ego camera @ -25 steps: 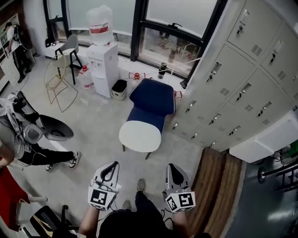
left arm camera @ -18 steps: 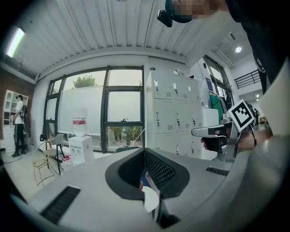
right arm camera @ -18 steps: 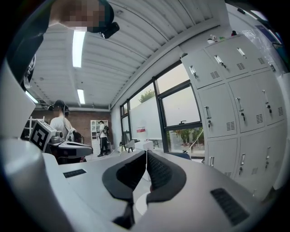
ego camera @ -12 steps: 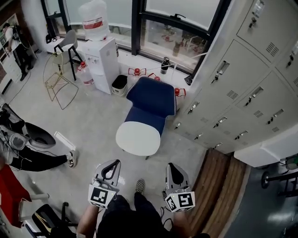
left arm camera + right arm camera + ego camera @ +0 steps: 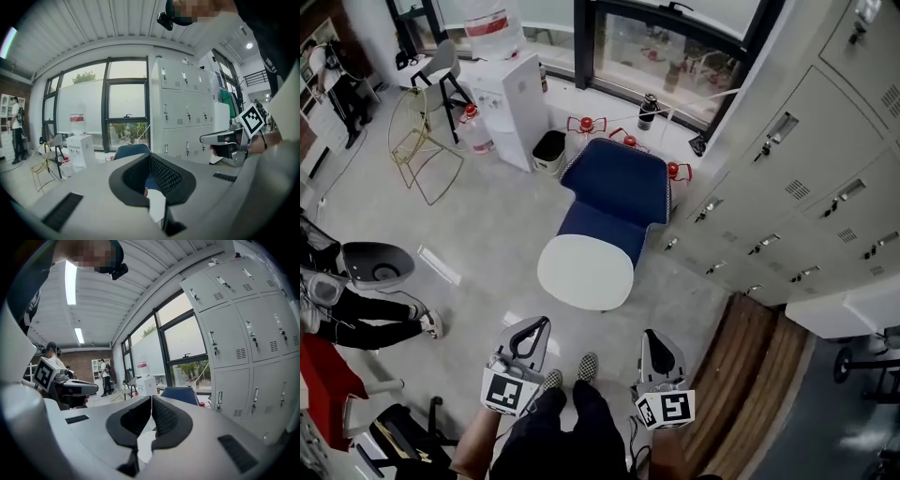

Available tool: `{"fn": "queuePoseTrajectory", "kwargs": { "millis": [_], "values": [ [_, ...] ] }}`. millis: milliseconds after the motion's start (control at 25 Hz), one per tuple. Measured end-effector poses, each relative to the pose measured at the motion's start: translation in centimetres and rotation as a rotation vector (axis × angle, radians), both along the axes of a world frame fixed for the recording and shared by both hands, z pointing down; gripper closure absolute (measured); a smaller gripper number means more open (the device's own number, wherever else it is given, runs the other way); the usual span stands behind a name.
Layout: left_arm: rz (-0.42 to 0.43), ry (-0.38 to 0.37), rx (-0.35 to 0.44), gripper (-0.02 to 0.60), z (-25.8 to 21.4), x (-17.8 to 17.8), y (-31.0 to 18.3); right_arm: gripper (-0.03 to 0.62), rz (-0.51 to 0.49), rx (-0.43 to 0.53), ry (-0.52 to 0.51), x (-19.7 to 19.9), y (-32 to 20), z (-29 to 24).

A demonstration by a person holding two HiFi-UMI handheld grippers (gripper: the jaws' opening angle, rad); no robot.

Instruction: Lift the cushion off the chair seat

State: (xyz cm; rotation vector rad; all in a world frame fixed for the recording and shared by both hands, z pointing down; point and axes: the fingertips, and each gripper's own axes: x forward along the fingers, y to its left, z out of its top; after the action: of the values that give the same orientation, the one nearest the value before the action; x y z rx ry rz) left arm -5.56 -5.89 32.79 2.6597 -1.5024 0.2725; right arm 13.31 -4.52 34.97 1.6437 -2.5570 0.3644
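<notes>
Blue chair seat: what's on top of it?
A white oval cushion lies on the blue chair, covering the front of the seat. Blue seat shows only behind the cushion; the part beneath it is hidden.

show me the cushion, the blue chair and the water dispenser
cushion (image 5: 586,270), head view, middle of its white top
blue chair (image 5: 619,183), head view, backrest
water dispenser (image 5: 514,108), head view, white cabinet

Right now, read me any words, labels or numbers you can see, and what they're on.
Nothing here can be read.
Water bottle: red label, print too blurred to read.
Lockers: nothing on the doors large enough to read.
Marker cubes: black-and-white square patterns, no letters.
</notes>
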Motion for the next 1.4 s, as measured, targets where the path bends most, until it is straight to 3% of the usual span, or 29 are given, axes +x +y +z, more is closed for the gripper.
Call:
{"fn": "queuePoseTrajectory", "kwargs": {
  "millis": [320,560,760,1000,1120,1400],
  "values": [
    [0.054,-0.033,-0.041,0.563,8.8,0.0,-2.5,0.566,0.058,-0.024,0.02,1.0,-2.4,7.0],
    [0.127,-0.115,-0.047,0.563,16.1,-0.1,-5.0,0.566,0.065,-0.07,0.025,0.2,-4.1,14.2],
    [0.179,-0.13,-0.052,0.563,21.5,0.1,-6.3,0.566,0.046,-0.091,0.028,-1.4,-5.4,20.1],
    [0.175,-0.099,-0.092,0.563,28.7,-0.2,-6.8,0.566,0.044,-0.092,0.035,-2.4,-6.4,26.8],
    [0.14,-0.023,-0.132,0.563,31.7,-0.1,-6.9,0.566,0.05,-0.106,0.043,-2.4,-6.5,30.2],
    [0.167,-0.022,-0.18,0.563,38.6,0.0,-6.6,0.566,0.062,-0.151,0.051,-2.8,-5.4,36.8]
  ]
}}
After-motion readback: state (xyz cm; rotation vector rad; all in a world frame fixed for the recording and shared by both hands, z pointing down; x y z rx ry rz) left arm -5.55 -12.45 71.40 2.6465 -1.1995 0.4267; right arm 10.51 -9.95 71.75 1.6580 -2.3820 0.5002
